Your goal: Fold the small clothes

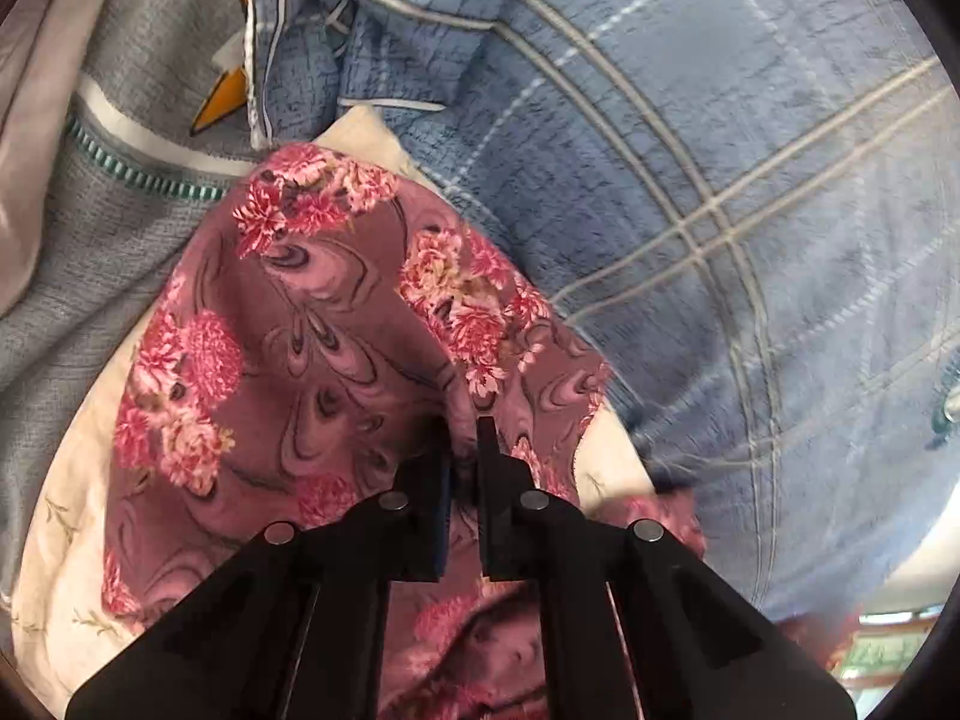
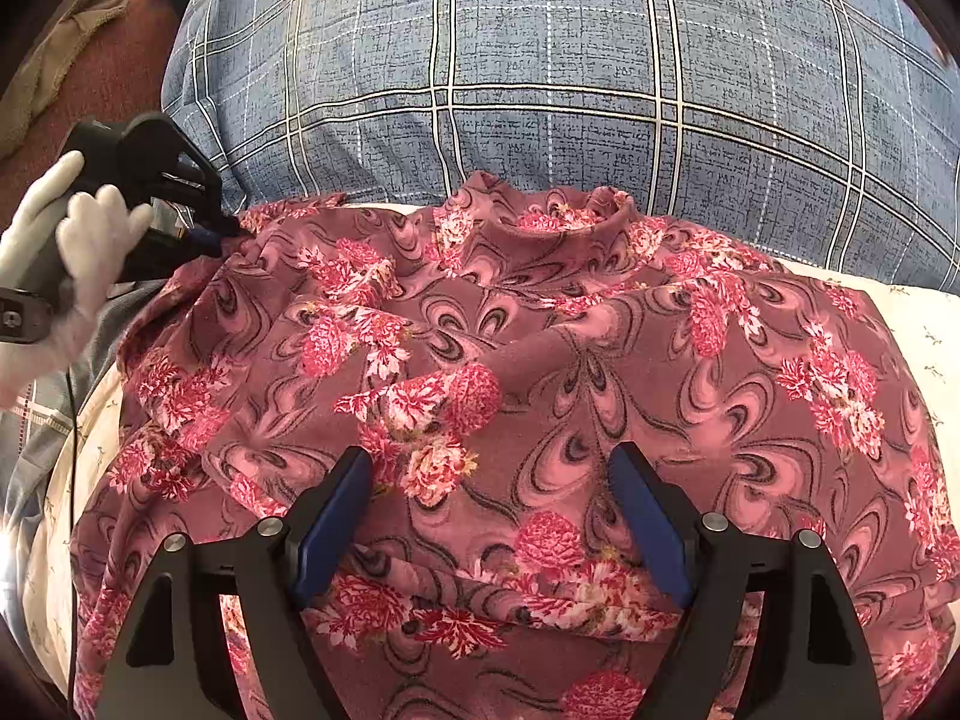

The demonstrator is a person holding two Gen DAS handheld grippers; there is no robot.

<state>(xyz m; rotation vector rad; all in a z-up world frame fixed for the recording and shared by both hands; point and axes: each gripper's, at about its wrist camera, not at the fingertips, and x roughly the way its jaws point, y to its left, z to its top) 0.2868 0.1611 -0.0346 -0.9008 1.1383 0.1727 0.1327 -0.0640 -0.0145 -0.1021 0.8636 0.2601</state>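
A mauve garment with pink flowers (image 2: 540, 360) lies spread and wrinkled on a cream sheet, its collar toward the far side. My left gripper (image 1: 465, 450) is shut on a fold of this floral garment (image 1: 312, 330) at its edge. It also shows in the right wrist view (image 2: 225, 234), held by a white-gloved hand (image 2: 78, 252) at the garment's far left corner. My right gripper (image 2: 489, 468) is open just above the garment's near middle, with cloth between its blue pads (image 2: 336, 522).
A blue plaid quilt (image 2: 540, 60) lies bunched behind the garment and fills the right of the left wrist view (image 1: 720, 180). A grey knitted garment with teal trim (image 1: 108, 192) lies left. The cream sheet (image 2: 918, 324) shows at the edges.
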